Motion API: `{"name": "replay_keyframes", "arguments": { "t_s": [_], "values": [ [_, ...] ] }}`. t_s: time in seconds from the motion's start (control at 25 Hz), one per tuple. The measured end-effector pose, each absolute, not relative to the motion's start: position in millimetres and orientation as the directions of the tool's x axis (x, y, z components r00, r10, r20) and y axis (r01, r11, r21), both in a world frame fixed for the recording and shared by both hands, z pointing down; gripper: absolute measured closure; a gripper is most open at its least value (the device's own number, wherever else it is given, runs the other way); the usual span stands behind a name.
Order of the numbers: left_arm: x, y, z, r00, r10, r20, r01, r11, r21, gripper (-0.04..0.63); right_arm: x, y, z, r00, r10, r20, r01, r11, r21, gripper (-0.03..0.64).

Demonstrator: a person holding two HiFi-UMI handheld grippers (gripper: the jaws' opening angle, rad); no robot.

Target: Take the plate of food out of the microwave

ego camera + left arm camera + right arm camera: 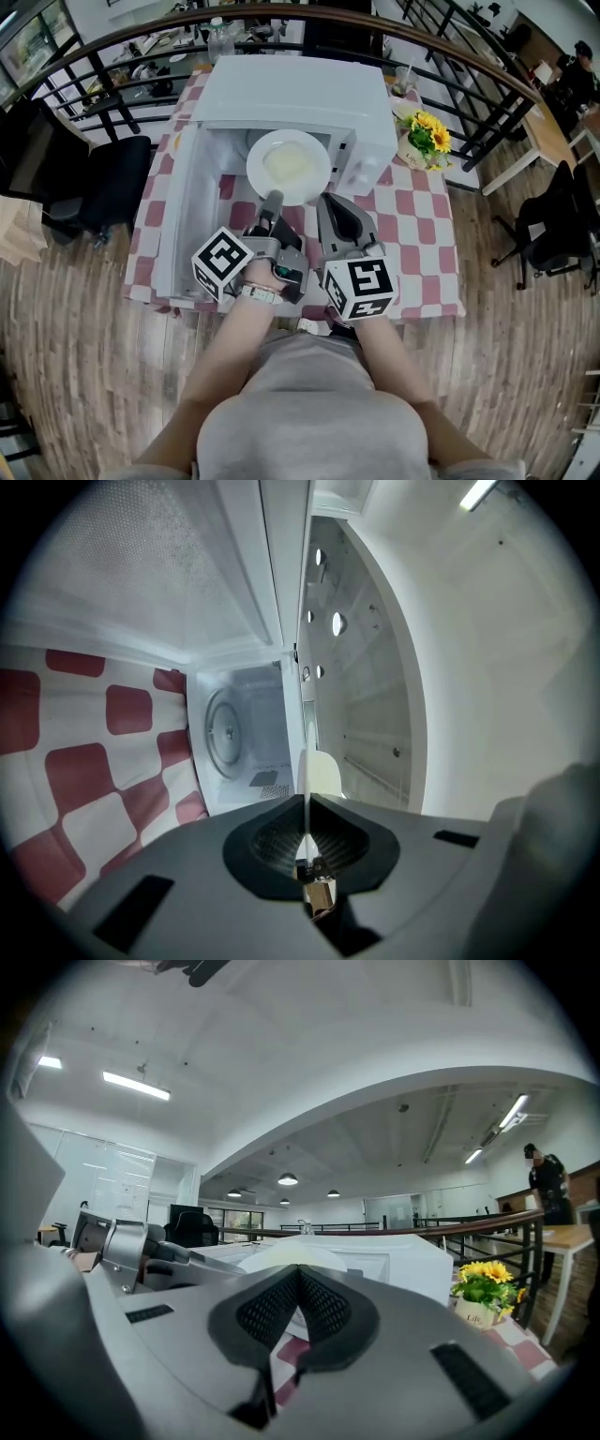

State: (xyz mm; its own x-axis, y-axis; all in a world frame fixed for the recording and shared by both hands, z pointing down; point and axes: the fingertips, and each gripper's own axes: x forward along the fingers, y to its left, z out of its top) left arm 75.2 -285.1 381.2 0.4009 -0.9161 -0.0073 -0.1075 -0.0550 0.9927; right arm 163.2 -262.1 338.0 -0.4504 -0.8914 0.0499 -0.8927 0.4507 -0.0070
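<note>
A white plate (289, 165) with pale food hangs level in front of the open white microwave (300, 94). My left gripper (273, 200) is shut on the plate's near rim. In the left gripper view the plate (306, 785) shows edge-on as a thin white line pinched between the jaws of that gripper (306, 806). My right gripper (325, 200) sits just right of it, close to the same rim. Its jaws (298, 1271) are shut with nothing between them, and the plate (292, 1252) shows beyond their tips.
The microwave door (183, 216) stands open to the left over the red-and-white checked tablecloth (412, 216). A pot of yellow flowers (424, 139) stands to the microwave's right. A dark railing (469, 66) curves behind the table, and a black chair (103, 187) stands at the left.
</note>
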Motion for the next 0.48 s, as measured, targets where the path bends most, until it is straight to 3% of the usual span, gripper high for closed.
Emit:
{"name": "replay_keyframes", "arguments": {
  "t_s": [0.48],
  "values": [
    [84.0,-293.2,371.6,0.412,-0.911,-0.028,-0.104,-0.078,0.991,0.578,171.5,-265.4,337.8,-0.423,-0.904,0.058,-0.903,0.426,0.06,0.594]
  ]
}}
